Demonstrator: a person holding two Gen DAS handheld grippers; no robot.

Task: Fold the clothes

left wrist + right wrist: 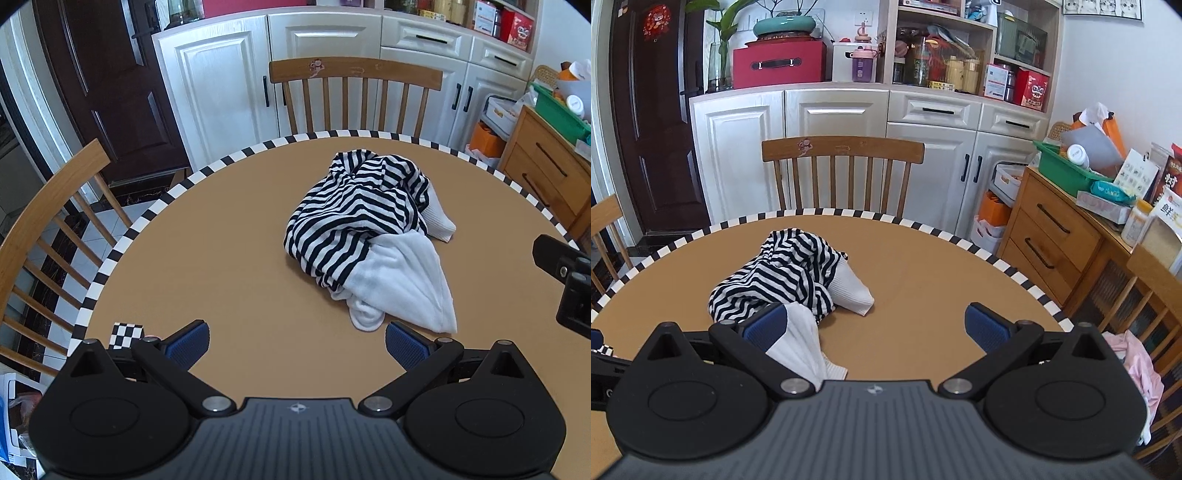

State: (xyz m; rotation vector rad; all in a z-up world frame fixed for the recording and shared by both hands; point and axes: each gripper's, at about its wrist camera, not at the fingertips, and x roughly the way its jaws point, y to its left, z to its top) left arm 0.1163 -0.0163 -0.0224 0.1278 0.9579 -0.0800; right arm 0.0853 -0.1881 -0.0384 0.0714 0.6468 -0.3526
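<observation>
Tan round table, checkered rim; crumpled striped garment; white cabinets behind; both jaws apart.

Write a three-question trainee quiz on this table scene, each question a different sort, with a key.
1. True or false: the left hand-held gripper is shut on the striped garment.
2. Multiple choice: the garment lies A) folded flat, B) in a crumpled heap, C) draped over the chair.
3. Fill in: the table has a black-and-white ______ edge.

Key: 1 false, both grippers, the right hand-held gripper included, are open and hold nothing; 2 B; 3 checked.
</observation>
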